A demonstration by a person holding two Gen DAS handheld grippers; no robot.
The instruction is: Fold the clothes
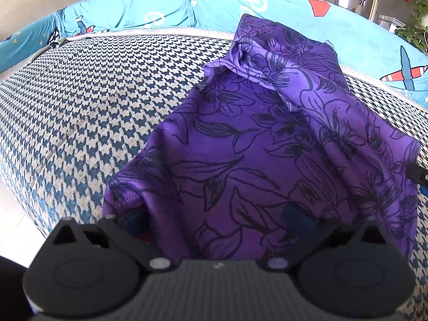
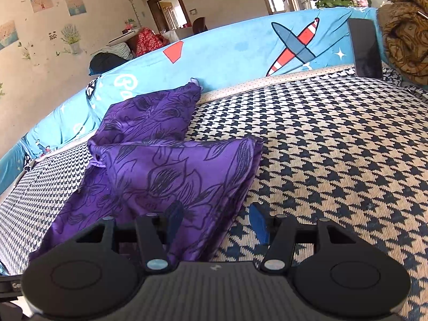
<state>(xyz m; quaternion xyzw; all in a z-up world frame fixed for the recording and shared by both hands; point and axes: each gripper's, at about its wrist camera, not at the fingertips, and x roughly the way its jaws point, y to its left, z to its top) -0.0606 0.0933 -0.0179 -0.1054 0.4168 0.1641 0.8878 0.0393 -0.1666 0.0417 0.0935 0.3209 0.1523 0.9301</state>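
Note:
A purple garment with black flower outlines (image 1: pixel 240 147) lies partly folded on the houndstooth sofa seat (image 1: pixel 80 107). Its far end is bunched against the blue backrest. My left gripper (image 1: pixel 215 222) stands at the garment's near edge with its blue pads wide apart; the cloth lies between them and partly covers the left pad. In the right wrist view the garment (image 2: pixel 174 171) shows a folded flap on top. My right gripper (image 2: pixel 216 223) is at its near right corner, jaws apart. Its left finger rests against the cloth, its right finger is over the bare seat (image 2: pixel 334 147), and nothing is pinched.
A blue cartoon-print cover (image 2: pixel 240 48) runs along the sofa back. A dark flat phone-like slab (image 2: pixel 365 48) leans against it at the far right, beside a brown patterned garment (image 2: pixel 406 34). The seat's front edge drops to pale floor (image 1: pixel 13 214) at the left.

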